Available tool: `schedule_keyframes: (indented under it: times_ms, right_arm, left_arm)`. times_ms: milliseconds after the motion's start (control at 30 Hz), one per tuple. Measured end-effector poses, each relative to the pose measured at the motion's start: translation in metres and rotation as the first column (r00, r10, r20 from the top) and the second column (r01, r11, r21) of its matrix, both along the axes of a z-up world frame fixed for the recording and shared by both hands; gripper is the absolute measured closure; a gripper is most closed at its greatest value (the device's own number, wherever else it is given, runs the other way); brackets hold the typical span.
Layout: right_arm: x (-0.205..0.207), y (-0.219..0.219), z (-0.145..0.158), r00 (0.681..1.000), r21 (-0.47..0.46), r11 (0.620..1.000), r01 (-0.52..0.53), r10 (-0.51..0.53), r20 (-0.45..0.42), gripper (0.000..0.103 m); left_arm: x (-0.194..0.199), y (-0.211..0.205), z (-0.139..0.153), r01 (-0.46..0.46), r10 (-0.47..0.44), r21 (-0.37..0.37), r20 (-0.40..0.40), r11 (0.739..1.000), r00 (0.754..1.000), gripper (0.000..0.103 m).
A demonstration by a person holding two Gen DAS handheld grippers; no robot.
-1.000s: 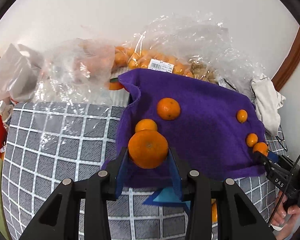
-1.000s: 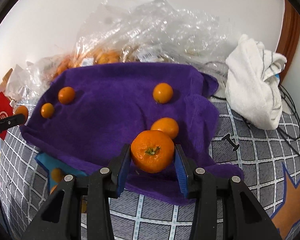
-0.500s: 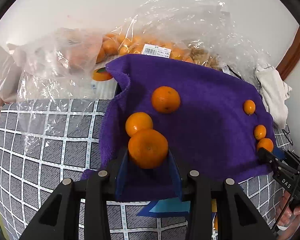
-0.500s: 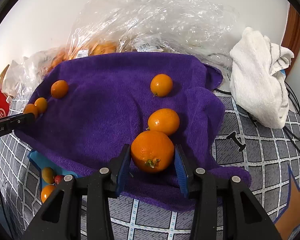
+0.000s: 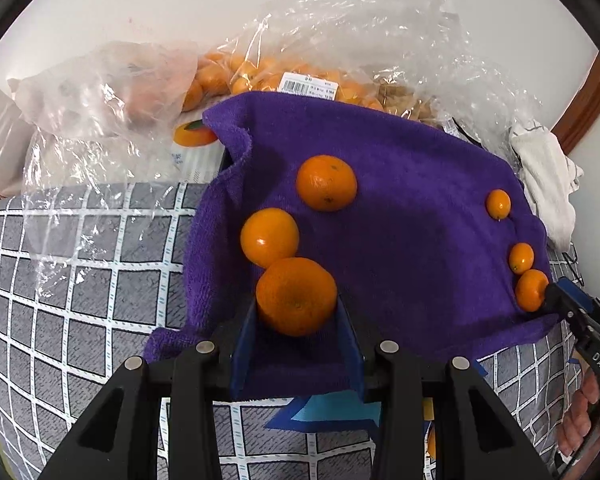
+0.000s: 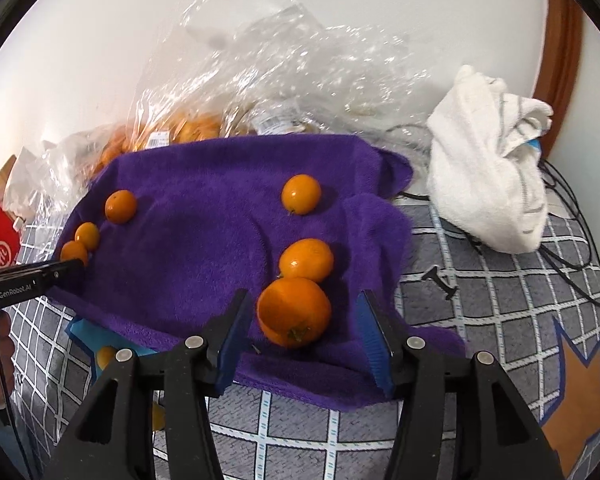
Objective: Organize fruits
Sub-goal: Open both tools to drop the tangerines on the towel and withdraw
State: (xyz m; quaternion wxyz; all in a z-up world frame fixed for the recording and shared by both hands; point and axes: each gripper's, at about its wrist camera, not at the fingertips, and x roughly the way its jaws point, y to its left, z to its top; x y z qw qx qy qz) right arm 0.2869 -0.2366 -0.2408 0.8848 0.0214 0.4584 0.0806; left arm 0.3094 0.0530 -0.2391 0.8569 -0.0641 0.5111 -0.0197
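grey checked bedding (image 6: 480, 280) is carrying a purple towel (image 6: 204, 248) under a white wall, and the fruit is being laid out on that towel in two columns.

along one edge three oranges are lining up. the far orange (image 6: 301, 193) is sitting alone, the middle orange (image 6: 306, 260) is lying nearer, and the near orange (image 6: 294, 312) is resting on the cloth touching the middle one. the right gripper (image 6: 300, 328) has just been opening around it — its blue pads are standing clear on both sides, so this fruit is looking placed, with nothing gripped.

along the opposite edge the same pattern is forming. the left gripper (image 5: 296, 320) is clamping its own orange (image 5: 296, 296) between its pads, holding it low against the towel and right against a second orange (image 5: 269, 237); a third orange (image 5: 326, 182) is lying further up. whether the held fruit is already bearing on the cloth i cannot tell.

so the job is looking partly done: five oranges are resting on the towel and a sixth is about to join them. plenty is remaining — clear bags (image 5: 268, 76) behind the towel are holding many more oranges, and a few loose fruits (image 6: 107, 356) are showing by the blue patch below the towel's front edge. the likely next moves are releasing the left orange, backing both grippers away, and fetching more.
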Motion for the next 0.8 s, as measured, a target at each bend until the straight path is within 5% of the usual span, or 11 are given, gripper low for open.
schedule_keyframes:
  times_ms: [367,800]
  right_arm:
    - [-0.031,0.006,0.015,0.999,0.012,1.000,-0.003,0.003,0.045,0.050]
    - [-0.073,0.057,-0.010,0.984,0.072,0.982,-0.174,0.176,-0.029,0.056]
  left_arm:
    - [-0.024,0.000,0.025,0.013,-0.014,0.018,0.053,1.000,0.999,0.052]
    - [-0.078,0.035,0.053,-0.047,0.045,0.018,0.130,0.999,0.990,0.052]
